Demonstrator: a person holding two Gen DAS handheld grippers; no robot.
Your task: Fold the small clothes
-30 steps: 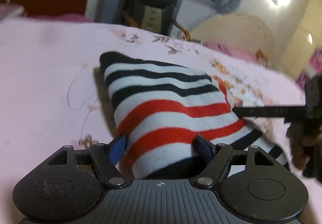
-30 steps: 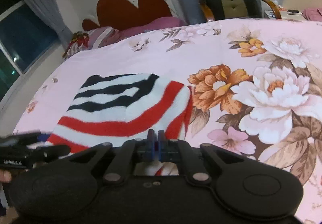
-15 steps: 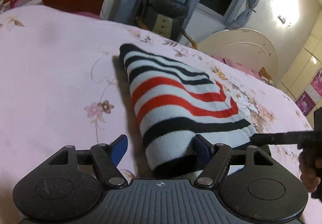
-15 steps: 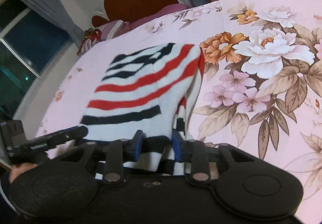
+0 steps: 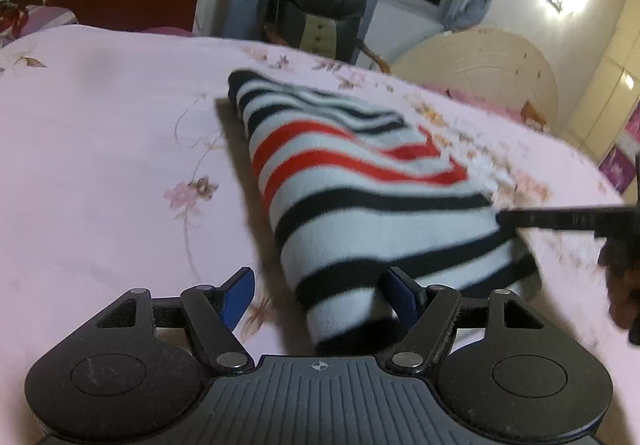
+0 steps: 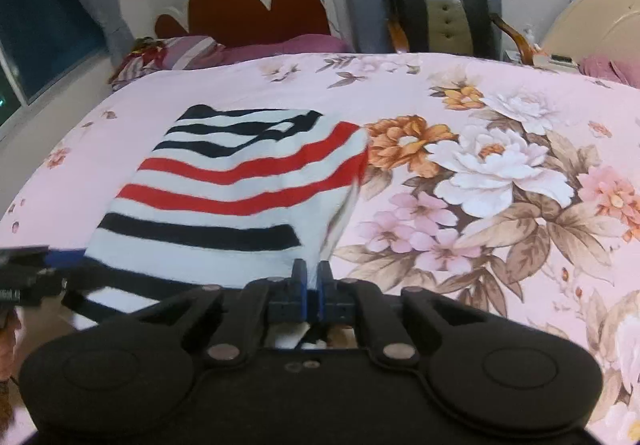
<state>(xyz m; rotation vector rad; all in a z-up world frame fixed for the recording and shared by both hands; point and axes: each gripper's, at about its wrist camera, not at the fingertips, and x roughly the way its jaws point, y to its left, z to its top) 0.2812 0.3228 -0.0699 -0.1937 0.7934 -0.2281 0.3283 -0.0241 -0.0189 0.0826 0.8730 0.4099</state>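
A folded striped garment (image 5: 360, 205), white with black and red bands, lies on the pink floral bedspread (image 5: 100, 165). Its near corner sits between the fingers of my left gripper (image 5: 322, 295), which is open; the fabric rests against the right blue pad (image 5: 404, 295), and the left pad stands clear of it. In the right wrist view the garment (image 6: 240, 197) stretches away from my right gripper (image 6: 312, 277), whose jaws are closing and pinch a thin white edge of the cloth. The right gripper's finger (image 5: 560, 219) shows at the garment's right side.
A red heart-shaped headboard (image 6: 260, 13) and pillows (image 6: 180, 53) stand at the far end of the bed. A black office chair (image 6: 440, 5) is behind the bed. Large printed flowers (image 6: 500, 173) cover the bedspread to the right. A hand (image 5: 624, 285) holds the right gripper.
The right gripper's jaws, apart around the garment's edge half a second ago, have come together on it. Both views have pulled back toward the garment's near end, showing its black bands.
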